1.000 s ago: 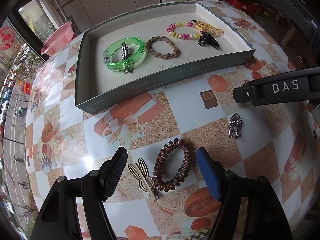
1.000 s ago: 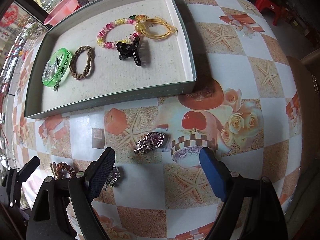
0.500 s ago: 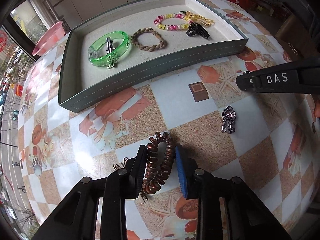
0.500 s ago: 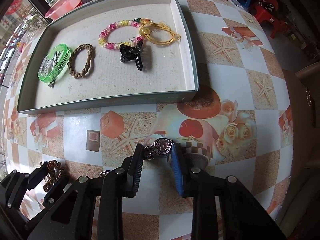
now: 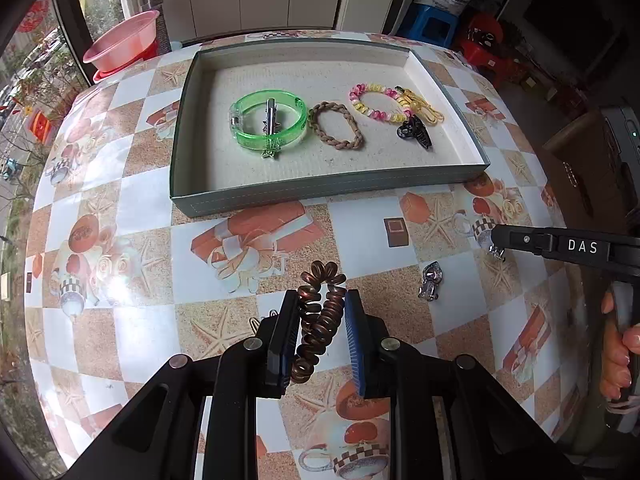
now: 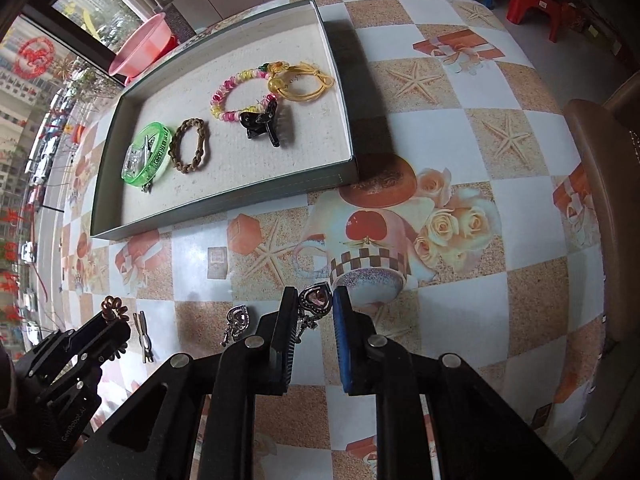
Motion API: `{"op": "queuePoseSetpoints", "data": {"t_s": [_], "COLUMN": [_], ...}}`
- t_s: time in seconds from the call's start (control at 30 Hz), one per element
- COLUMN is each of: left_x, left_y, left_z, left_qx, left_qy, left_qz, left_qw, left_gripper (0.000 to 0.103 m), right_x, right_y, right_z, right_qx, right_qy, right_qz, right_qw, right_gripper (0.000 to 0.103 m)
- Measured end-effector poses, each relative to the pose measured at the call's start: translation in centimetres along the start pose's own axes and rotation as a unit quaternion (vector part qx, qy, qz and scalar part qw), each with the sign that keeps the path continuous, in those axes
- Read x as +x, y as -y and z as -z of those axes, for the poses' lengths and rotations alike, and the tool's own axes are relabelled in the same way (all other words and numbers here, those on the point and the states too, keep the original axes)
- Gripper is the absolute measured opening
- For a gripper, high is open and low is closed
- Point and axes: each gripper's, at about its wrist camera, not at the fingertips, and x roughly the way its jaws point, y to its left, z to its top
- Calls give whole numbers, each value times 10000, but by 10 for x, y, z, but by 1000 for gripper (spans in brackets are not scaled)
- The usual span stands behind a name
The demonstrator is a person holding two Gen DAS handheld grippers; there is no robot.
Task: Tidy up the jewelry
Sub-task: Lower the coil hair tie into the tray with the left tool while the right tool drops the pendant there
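Coil hair tie (image 5: 320, 316) sits pinched in the left gripper (image 5: 322, 334), long axis running forward; the right gripper (image 6: 314, 314) clamps a heart pendant (image 6: 316, 299). Both lie straight ahead of the tray (image 5: 320, 196) — the left nearer its open near-left floor.

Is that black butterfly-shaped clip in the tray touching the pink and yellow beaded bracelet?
Touching. In the right wrist view the black clip overlaps the beaded bracelet, its wing lying over the beads at the bracelet's near edge, with no gap visible.
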Motion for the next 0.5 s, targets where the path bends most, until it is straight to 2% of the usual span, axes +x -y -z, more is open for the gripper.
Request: {"op": "queuePoseSetpoints", "data": {"t_s": [0.17, 0.5], "left_x": [-13, -15], "left_y": [-5, -11], "left_z": [-15, -65], "left_qx": [-74, -280], "left_qy": [176, 520], "left_qz": [-36, -233], "left_qw": [9998, 9980], "left_gripper": [36, 36], "right_x": [-16, -33], "right_y": [-1, -26], "right_z": [0, -53], "right_qx": [19, -205], "right_qy": [98, 426], "right_qz": [-153, -360], "right_qw": [9998, 9982], "right_gripper": [19, 19]}}
